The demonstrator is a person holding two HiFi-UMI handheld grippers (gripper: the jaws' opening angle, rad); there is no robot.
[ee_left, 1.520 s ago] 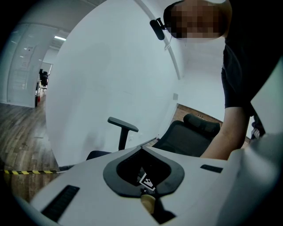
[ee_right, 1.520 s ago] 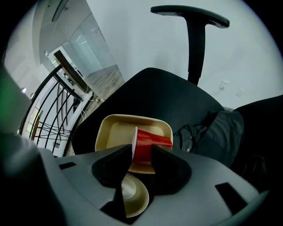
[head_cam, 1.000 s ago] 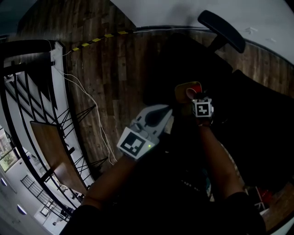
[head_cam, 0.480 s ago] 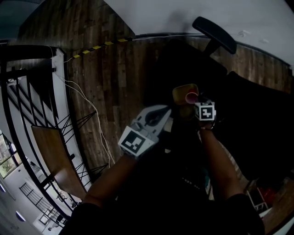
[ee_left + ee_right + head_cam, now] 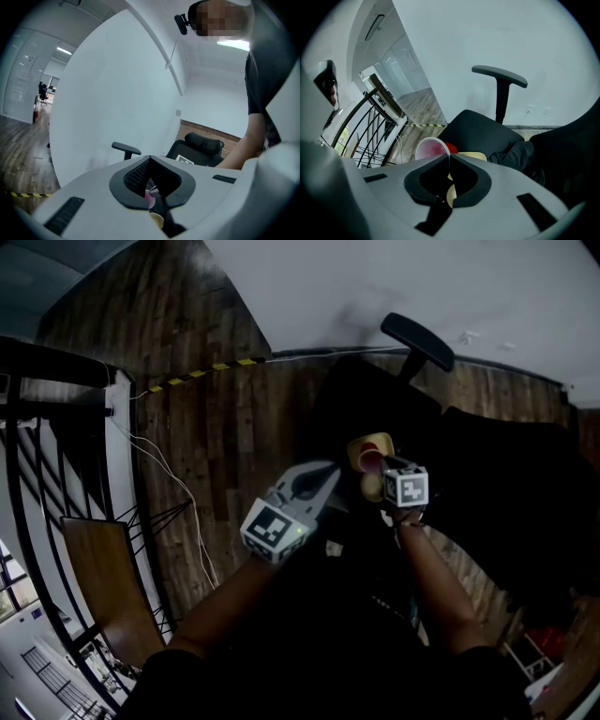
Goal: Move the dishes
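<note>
The black chair (image 5: 375, 407) and its armrest (image 5: 417, 340) block you ahead. Left of your left tool (image 5: 328, 479), the floor (image 5: 216, 437) lies open to the railing (image 5: 47, 360); on its right, your right tool (image 5: 382, 472) pinches a plate (image 5: 375, 442).

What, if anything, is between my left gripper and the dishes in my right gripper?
Nothing visible. The left gripper, jaws together and empty, points toward the cream dish and the pink cup, with only open air between. The right gripper is clamped on that dish's near rim.
</note>
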